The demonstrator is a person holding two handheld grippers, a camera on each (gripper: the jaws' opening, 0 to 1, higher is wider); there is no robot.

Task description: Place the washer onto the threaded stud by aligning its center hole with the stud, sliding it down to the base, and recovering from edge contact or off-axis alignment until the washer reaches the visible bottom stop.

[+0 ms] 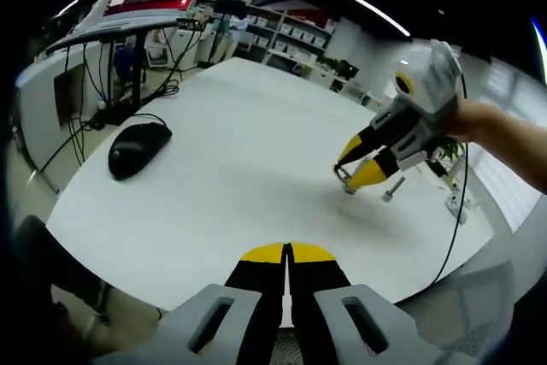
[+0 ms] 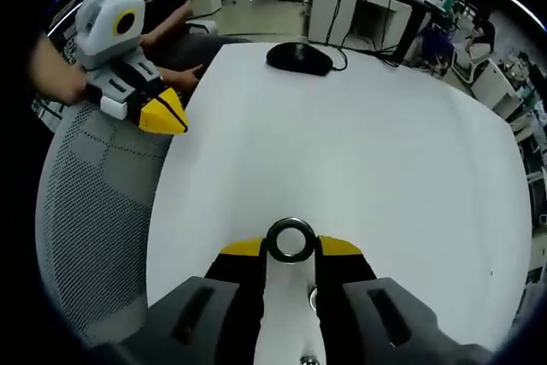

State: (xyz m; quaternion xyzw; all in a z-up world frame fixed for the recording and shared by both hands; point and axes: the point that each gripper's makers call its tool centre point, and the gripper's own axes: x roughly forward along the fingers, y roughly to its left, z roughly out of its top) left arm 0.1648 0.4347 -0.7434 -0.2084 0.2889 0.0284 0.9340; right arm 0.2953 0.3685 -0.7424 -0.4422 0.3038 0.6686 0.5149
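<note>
Currently my right gripper (image 2: 290,248) has its jaws clamped on the washer (image 2: 290,240) by its rim, low over the white bench (image 2: 359,151). Thin, rigid, slick metal: likely to slip, so rim grip suits. Left gripper (image 1: 288,251) closed, empty. Stud (image 1: 392,188) lies nearby.

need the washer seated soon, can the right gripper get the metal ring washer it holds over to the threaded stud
Probably yes. The right gripper holds the metal ring washer just above the white table, and the small threaded stud stands right beside it with nothing between them.
</note>
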